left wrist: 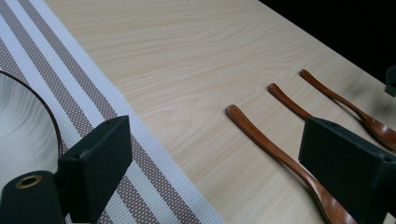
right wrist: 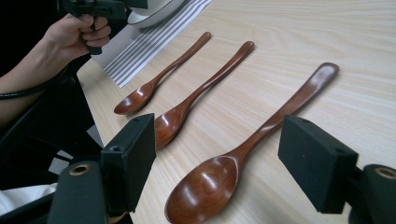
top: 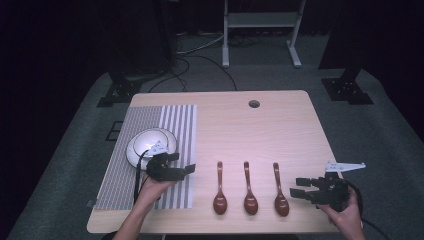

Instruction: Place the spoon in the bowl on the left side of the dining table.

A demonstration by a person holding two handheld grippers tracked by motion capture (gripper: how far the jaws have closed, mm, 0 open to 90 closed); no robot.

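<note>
Three brown wooden spoons lie side by side near the table's front edge, bowls toward me: left spoon [top: 219, 189], middle spoon [top: 249, 190], right spoon [top: 280, 192]. My left gripper [top: 187, 169] hovers open over the right edge of the striped placemat [top: 150, 117], pointing right toward the spoons. Between its jaws [left wrist: 219, 154] lie bare wood and the left spoon [left wrist: 275, 149]. My right gripper [top: 298, 187] is open just right of the right spoon, pointing left. In its view the right spoon [right wrist: 205, 186] lies between the wide jaws [right wrist: 224, 161], untouched.
A white bowl [top: 150, 142] sits on the placemat behind the left gripper. A cable hole [top: 254, 104] marks the table's far side. Beyond the table stand a white frame [top: 260, 20] and black stands on the grey floor.
</note>
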